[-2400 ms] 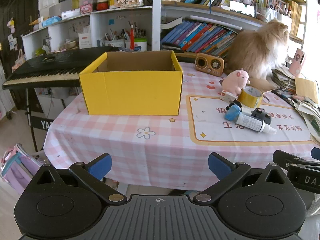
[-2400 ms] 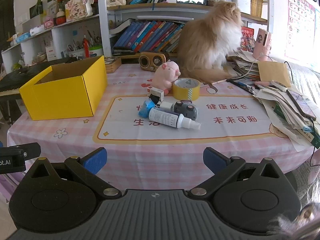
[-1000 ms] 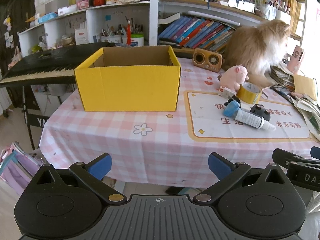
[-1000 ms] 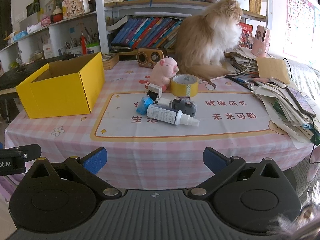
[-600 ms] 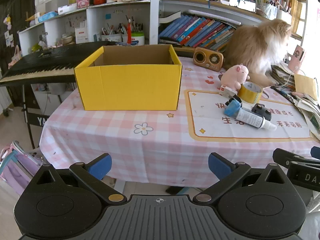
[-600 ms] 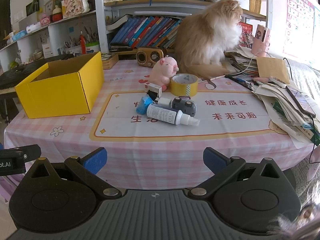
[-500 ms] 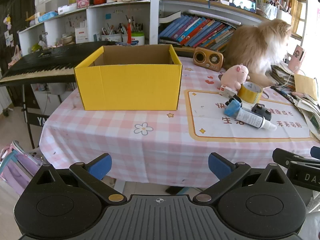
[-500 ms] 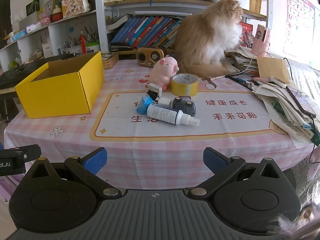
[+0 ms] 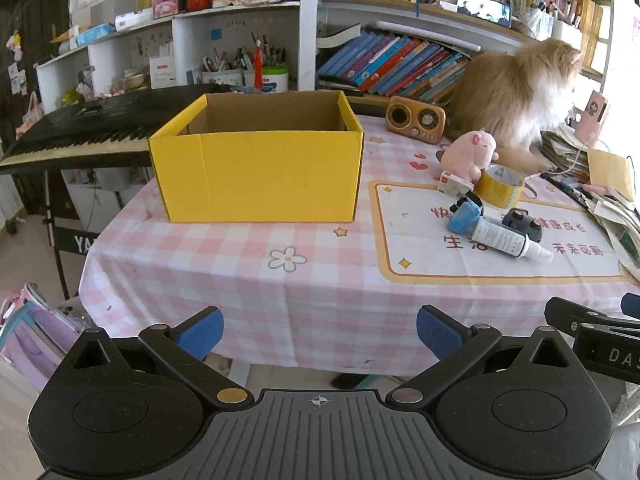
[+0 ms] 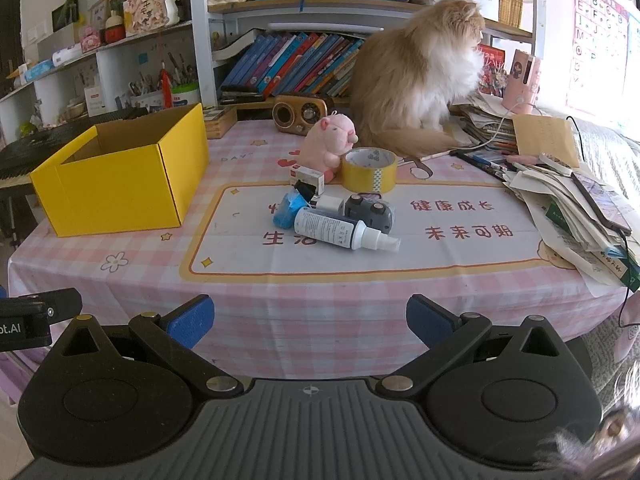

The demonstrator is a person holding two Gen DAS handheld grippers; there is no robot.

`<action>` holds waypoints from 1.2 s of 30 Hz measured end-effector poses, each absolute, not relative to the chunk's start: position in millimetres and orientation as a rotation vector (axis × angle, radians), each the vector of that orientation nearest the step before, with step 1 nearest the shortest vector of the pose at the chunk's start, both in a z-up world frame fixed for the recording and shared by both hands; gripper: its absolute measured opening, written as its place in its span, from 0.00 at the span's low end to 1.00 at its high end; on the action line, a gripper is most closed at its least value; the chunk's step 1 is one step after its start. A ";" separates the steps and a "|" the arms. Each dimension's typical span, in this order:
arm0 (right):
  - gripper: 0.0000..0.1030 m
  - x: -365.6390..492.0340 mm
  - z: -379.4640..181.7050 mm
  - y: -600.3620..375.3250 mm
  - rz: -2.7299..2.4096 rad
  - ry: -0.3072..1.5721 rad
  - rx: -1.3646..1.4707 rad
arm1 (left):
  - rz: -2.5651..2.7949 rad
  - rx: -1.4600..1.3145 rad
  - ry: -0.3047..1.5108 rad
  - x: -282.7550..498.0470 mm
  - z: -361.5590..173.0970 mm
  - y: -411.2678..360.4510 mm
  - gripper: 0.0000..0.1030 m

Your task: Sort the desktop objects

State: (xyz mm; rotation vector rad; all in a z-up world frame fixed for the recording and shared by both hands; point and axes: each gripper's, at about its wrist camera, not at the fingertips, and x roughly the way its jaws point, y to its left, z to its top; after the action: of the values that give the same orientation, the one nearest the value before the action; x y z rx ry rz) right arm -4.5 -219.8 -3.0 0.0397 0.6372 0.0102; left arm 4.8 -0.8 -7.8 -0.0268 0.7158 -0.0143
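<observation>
An open yellow cardboard box [image 9: 260, 172] stands on the pink checked tablecloth [image 9: 248, 280]; it also shows in the right wrist view [image 10: 120, 184]. To its right lies a cluster: a white spray bottle [image 10: 340, 234], a blue cap piece [image 10: 286, 210], a dark grey round item [image 10: 370, 210], a yellow tape roll [image 10: 370, 170], a pink plush pig [image 10: 330, 140] and a small white box [image 10: 306, 178]. My left gripper [image 9: 320, 330] and my right gripper [image 10: 310, 318] are both open and empty, in front of the table's near edge.
A fluffy orange cat [image 10: 416, 80] sits at the back of the table beside a small wooden radio [image 10: 302, 114]. A pile of papers and books [image 10: 576, 200] lies on the right side. A black keyboard [image 9: 88, 132] stands left of the table. Bookshelves line the wall.
Both grippers have shifted only slightly; the view drew back from the table a little, then held. Nothing on the table has moved.
</observation>
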 end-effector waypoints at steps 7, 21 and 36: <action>1.00 -5.3 -2.1 -218.2 0.003 0.634 0.039 | -0.022 -0.025 0.714 3.7 -5.6 -1.6 1.00; 1.00 -5.7 -1.6 -218.9 0.002 0.634 0.039 | -0.022 -0.026 0.715 2.8 -5.6 -1.7 1.00; 1.00 -5.8 -2.0 -221.4 -0.002 0.635 0.042 | -0.031 -0.029 0.717 3.9 -9.0 -4.7 1.00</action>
State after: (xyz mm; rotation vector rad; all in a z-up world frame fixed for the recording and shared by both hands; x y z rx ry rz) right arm -5.8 -221.4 -2.0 0.0417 0.6352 -0.0015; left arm 3.9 -4.7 -9.0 -0.0287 0.7166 -0.0313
